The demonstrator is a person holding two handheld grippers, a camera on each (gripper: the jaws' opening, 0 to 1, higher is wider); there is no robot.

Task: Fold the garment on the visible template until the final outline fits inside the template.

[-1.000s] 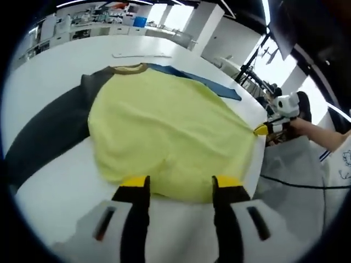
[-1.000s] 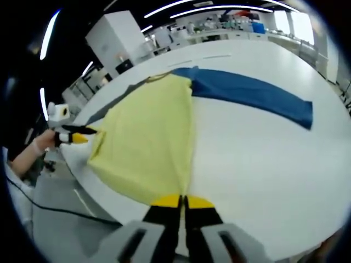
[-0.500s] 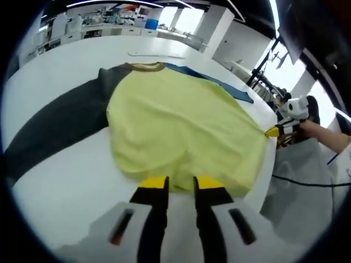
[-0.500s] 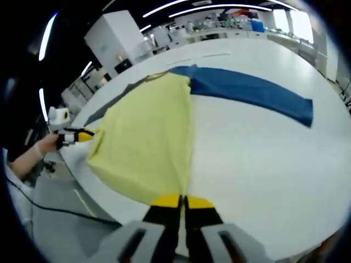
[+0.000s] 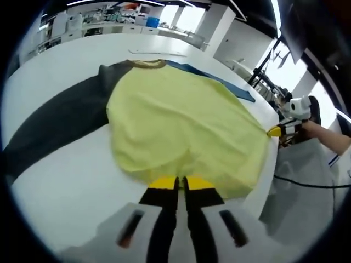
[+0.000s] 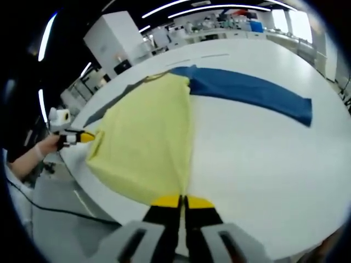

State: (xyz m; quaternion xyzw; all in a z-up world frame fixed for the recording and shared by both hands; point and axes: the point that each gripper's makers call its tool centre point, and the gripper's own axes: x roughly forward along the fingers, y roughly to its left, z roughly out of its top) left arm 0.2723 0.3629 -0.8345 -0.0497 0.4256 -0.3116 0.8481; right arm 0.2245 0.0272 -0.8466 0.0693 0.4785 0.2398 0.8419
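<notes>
The shirt (image 5: 181,120) lies spread near the worktop (image 6: 258,164) edge, hem pinched by both the left hand-held gripper (image 5: 179,183) and right hand-held gripper (image 6: 182,203); uneven lifting risks dragging it over the edge

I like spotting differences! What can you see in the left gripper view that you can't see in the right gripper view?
The left gripper view shows the shirt's dark grey sleeve stretched long across the table, and a thin white strip lying beyond the collar. The right gripper view shows the blue sleeve laid out full length, while the grey one is just a sliver. Both show the yellow shirt body on the white table, with the left gripper and the right gripper each shut on its hem, at opposite corners.
</notes>
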